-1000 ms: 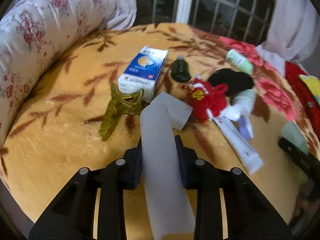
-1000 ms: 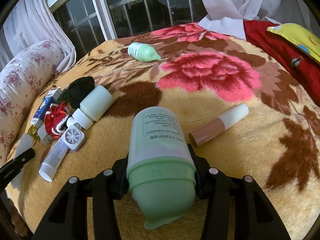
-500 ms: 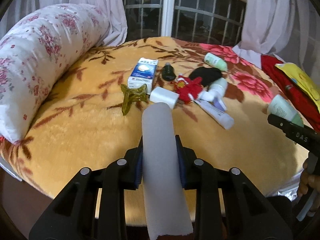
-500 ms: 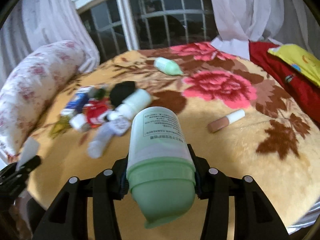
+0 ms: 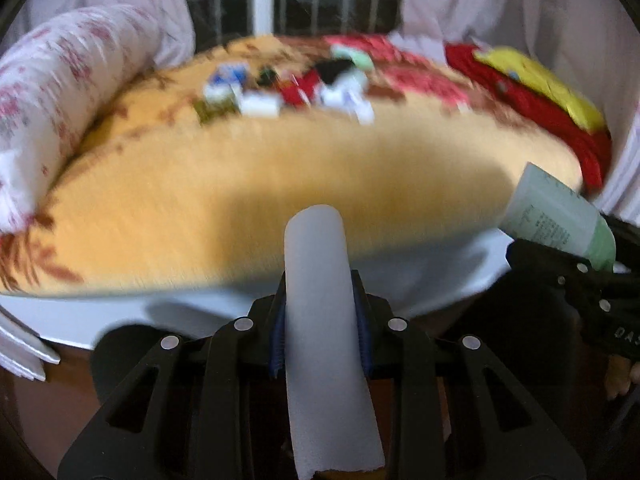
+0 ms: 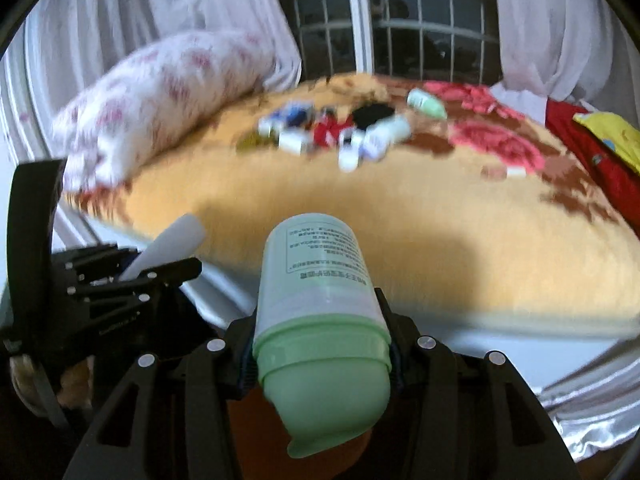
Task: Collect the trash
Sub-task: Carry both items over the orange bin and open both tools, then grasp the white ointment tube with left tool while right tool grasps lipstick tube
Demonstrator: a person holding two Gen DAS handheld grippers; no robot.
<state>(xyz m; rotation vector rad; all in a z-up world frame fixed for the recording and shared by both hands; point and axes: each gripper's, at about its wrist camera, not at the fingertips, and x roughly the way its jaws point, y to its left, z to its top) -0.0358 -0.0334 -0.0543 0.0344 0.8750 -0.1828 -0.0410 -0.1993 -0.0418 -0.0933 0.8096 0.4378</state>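
My left gripper point(image 5: 319, 320) is shut on a long white tube point(image 5: 320, 300) that sticks out forward. My right gripper point(image 6: 320, 344) is shut on a pale green bottle point(image 6: 316, 296) with a green cap toward the camera. Both are held off the near edge of the bed, away from the pile of small items point(image 5: 288, 88) lying far back on the yellow blanket point(image 5: 260, 176). The green bottle also shows at the right of the left wrist view point(image 5: 556, 216). The white tube also shows at the left of the right wrist view point(image 6: 168, 246).
A floral bolster pillow point(image 5: 60, 92) lies along the bed's left side. Red and yellow cloth point(image 5: 540, 92) lies at the right. A brown and white tube point(image 6: 504, 172) lies apart on the blanket. White sheet edge point(image 5: 400, 276) hangs at the front. Window and curtains stand behind.
Both grippers have pulled back from the bed with their objects still held. The pile of items now looks small and far, and the bed's front edge has come into view.
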